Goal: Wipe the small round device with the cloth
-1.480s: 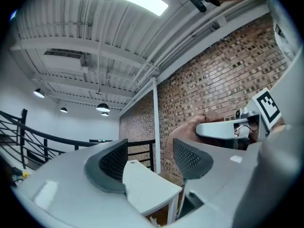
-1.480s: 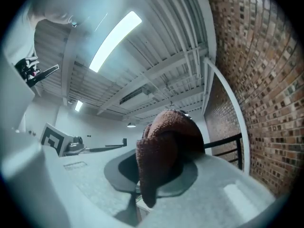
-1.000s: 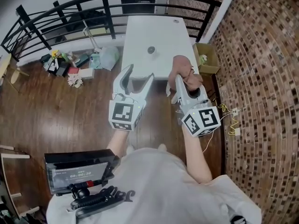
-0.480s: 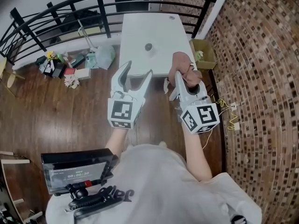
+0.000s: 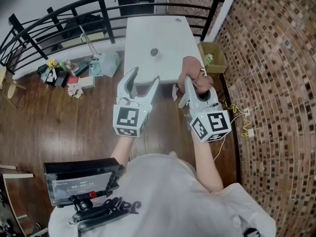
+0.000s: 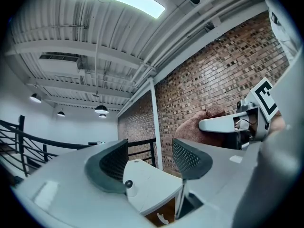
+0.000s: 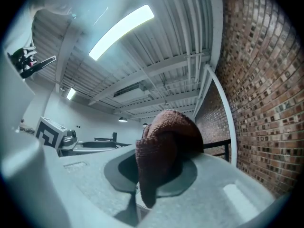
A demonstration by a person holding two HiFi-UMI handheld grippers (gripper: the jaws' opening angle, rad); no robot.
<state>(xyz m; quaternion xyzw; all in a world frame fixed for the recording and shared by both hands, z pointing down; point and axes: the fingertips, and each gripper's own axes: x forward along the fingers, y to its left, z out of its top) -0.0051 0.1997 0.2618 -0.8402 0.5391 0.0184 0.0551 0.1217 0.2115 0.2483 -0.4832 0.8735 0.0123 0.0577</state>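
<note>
The small round device [image 5: 154,52] sits near the middle of the white table [image 5: 170,33] and shows low between the jaws in the left gripper view [image 6: 128,185]. My left gripper [image 5: 145,77] is held level short of the table's near edge, open and empty [image 6: 149,161]. My right gripper [image 5: 189,84] hovers by the table's near right corner, shut on a bunched brown cloth [image 5: 195,73]. In the right gripper view the cloth [image 7: 164,144] bulges up and hangs over the jaws [image 7: 152,175], hiding the fingertips.
A black railing [image 5: 89,11] curves behind and to the left of the table. An open cardboard box [image 5: 214,58] stands by the brick wall [image 5: 266,58] at the right. Bags and clutter [image 5: 74,70] lie on the wooden floor at the left. A yellow cable [image 5: 243,123] trails near the wall.
Both grippers keep their places and grips. Only the head view has drifted a little, so the table sits slightly further left in the picture.
</note>
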